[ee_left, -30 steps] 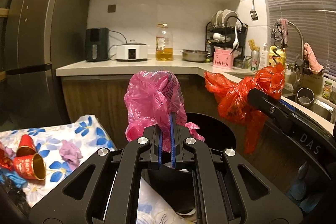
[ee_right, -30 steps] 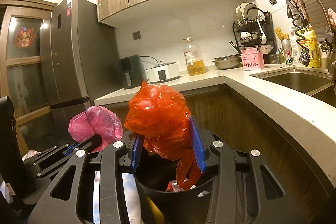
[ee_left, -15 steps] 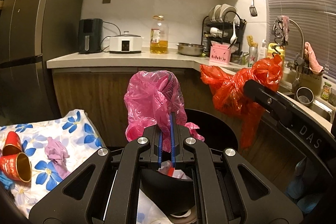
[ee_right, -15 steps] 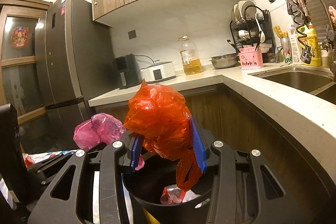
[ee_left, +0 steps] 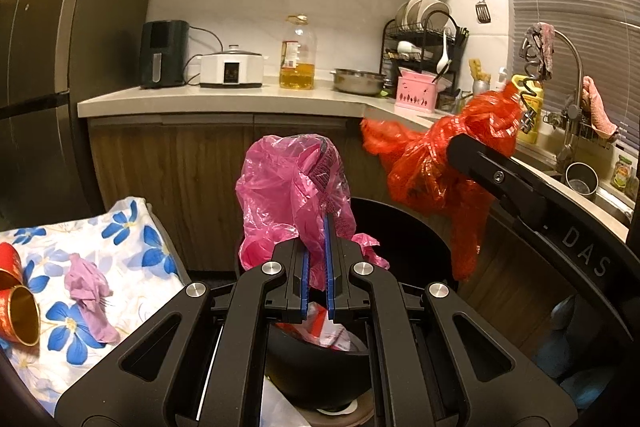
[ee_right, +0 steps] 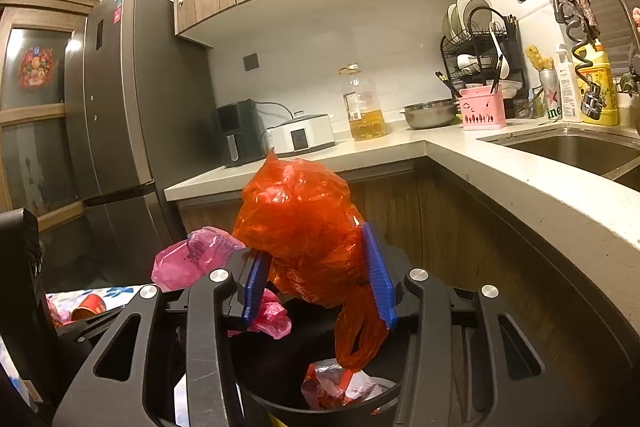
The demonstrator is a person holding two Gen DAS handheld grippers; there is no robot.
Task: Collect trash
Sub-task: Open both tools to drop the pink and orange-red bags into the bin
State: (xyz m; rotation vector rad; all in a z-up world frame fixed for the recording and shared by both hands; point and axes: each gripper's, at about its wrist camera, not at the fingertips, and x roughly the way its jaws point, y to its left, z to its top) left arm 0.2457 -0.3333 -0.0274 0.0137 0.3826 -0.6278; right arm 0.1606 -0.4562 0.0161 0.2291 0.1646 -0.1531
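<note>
Fingers (ee_left: 301,267) on my left pinch a crumpled pink plastic bag (ee_left: 288,195); my right ones (ee_right: 376,267) hold a bulky red plastic bag (ee_right: 300,219) half-spread, both over the round black bin (ee_right: 280,367) for dropping.

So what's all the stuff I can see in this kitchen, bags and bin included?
pink bag: one, pink, pinched in left gripper above bin
red bag: one, red-orange, between right gripper's pads above bin
bin: one, black, on floor, wrappers inside
paper cups: two, red and gold, on floral cloth
floral cloth: one, white and blue, left of bin
oil bottle: one, clear with yellow oil, on counter
metal bowl: one, silver, on counter
fridge: one, grey, left wall
left gripper: one, black, blue pads
right gripper: one, black, blue pads
</note>
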